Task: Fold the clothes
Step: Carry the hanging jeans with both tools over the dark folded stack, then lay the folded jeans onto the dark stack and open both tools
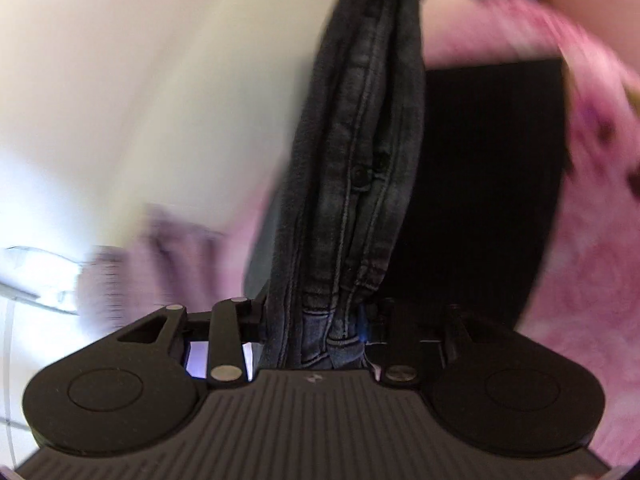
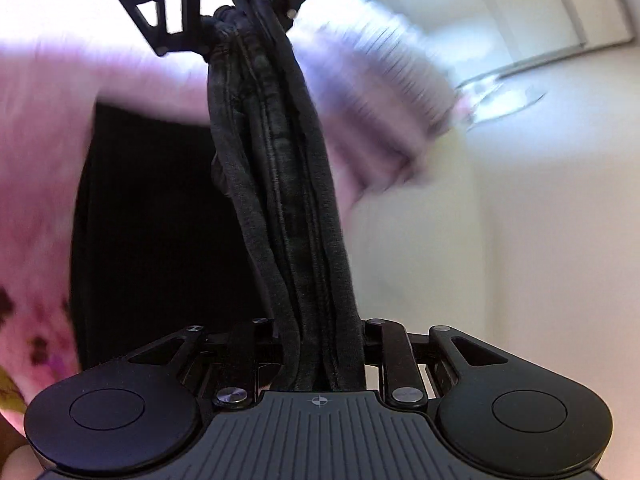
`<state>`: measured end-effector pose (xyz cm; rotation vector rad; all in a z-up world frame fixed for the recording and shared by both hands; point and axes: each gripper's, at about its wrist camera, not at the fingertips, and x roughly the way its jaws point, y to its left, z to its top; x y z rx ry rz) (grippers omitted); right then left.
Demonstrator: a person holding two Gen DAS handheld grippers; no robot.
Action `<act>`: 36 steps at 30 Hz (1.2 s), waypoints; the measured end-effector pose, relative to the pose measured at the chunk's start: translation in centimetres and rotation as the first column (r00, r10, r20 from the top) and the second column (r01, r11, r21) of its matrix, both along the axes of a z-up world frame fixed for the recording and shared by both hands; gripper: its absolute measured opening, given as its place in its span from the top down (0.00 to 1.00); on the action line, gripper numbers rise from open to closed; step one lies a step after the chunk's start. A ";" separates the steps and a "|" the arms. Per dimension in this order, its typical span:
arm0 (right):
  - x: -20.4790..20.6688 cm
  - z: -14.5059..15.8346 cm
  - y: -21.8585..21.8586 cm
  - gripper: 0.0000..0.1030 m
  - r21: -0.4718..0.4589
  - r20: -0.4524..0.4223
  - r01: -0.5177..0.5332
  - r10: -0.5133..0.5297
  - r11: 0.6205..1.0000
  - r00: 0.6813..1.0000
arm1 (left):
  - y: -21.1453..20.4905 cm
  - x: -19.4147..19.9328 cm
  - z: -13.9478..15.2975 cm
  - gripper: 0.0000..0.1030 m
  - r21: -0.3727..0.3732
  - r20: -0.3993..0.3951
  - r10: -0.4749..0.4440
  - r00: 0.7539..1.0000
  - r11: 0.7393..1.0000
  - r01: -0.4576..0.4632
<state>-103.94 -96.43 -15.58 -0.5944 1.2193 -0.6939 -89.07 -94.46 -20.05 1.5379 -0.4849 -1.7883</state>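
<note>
1. While both views blur the background, only the left wrist view shows a button and faded blue hem on the jeans (image 1: 356, 168), right at the left gripper (image 1: 316, 336).
2. Only the right wrist view shows a whole gripper from outside: the left one, at the far end of the jeans (image 2: 280, 184), clamped on the bunched denim.
3. Jeans stretch as a taut rope straight ahead from the right gripper (image 2: 320, 356), whose jaws pinch the bunched cloth.
4. Left gripper likewise grips the other end between its jaws.
5. Pink cloth (image 1: 592, 184) lies beyond and below the jeans, with a black panel (image 2: 160, 232) beside it.
</note>
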 end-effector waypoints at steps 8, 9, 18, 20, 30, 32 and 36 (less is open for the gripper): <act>-2.4 -8.6 1.2 0.69 0.149 -0.036 0.029 -0.023 0.988 0.999 | 0.7 0.0 -7.6 0.57 0.051 0.031 -0.091 0.995 0.995 0.090; -2.8 -8.5 1.5 0.68 0.148 -0.036 0.027 -0.022 0.989 0.999 | 0.9 0.3 -7.4 0.55 0.044 0.031 -0.115 0.993 0.993 0.113; -1.5 -9.1 1.3 0.64 0.171 -0.027 0.042 -0.038 0.984 0.999 | -1.1 0.9 -9.3 0.49 0.054 0.092 -0.189 0.978 0.981 0.185; -1.3 -10.6 1.6 0.62 0.163 -0.063 0.040 -0.030 0.986 0.998 | -0.8 0.7 -9.8 0.49 0.045 0.103 -0.179 0.978 0.983 0.176; -1.9 -9.2 5.3 0.53 0.158 -0.097 0.130 -0.116 0.979 0.988 | 0.9 3.2 -7.1 0.49 0.074 0.068 -0.082 0.994 0.994 0.077; -2.5 -8.2 5.7 0.53 0.198 -0.071 0.171 -0.160 0.965 0.985 | 1.0 4.3 -5.7 0.50 0.095 0.034 -0.025 0.999 0.995 0.021; -3.6 -4.8 5.7 0.53 0.302 0.058 0.258 -0.287 0.918 0.956 | 1.4 6.4 -2.1 0.55 0.144 -0.107 0.159 0.981 0.979 -0.143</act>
